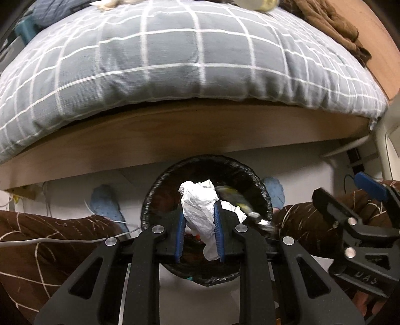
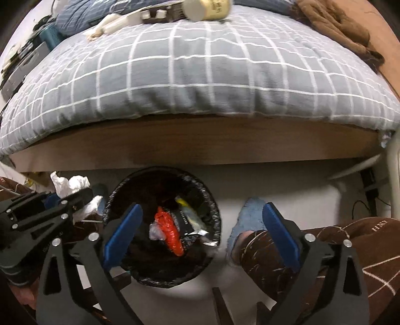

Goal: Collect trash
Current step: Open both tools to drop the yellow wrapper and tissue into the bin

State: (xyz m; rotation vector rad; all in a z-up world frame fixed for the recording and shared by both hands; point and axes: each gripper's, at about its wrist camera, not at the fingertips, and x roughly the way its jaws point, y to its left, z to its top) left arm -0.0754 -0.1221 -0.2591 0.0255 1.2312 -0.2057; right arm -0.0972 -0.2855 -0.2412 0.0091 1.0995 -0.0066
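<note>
Your left gripper (image 1: 200,225) has its jaws clenched on the white tissue (image 1: 200,207), right over the black-lined bin (image 1: 207,220) on the floor by the bed (image 1: 175,62). Your right gripper (image 2: 200,232), jaws released and empty, hangs above the bin, wrappers (image 2: 170,230) inside at 6 o'clock.

White letters reading "HMH", seen sideways, stand on the person's brown patterned trouser leg (image 2: 370,232) at the right of the right wrist view. Raised letters, seemingly "UAS" as seen upside down, stand on the black body of the right claw (image 1: 360,277) in the left wrist view. The printing on the cream bottle (image 2: 207,8) lying on the bed is too blurred to read
</note>
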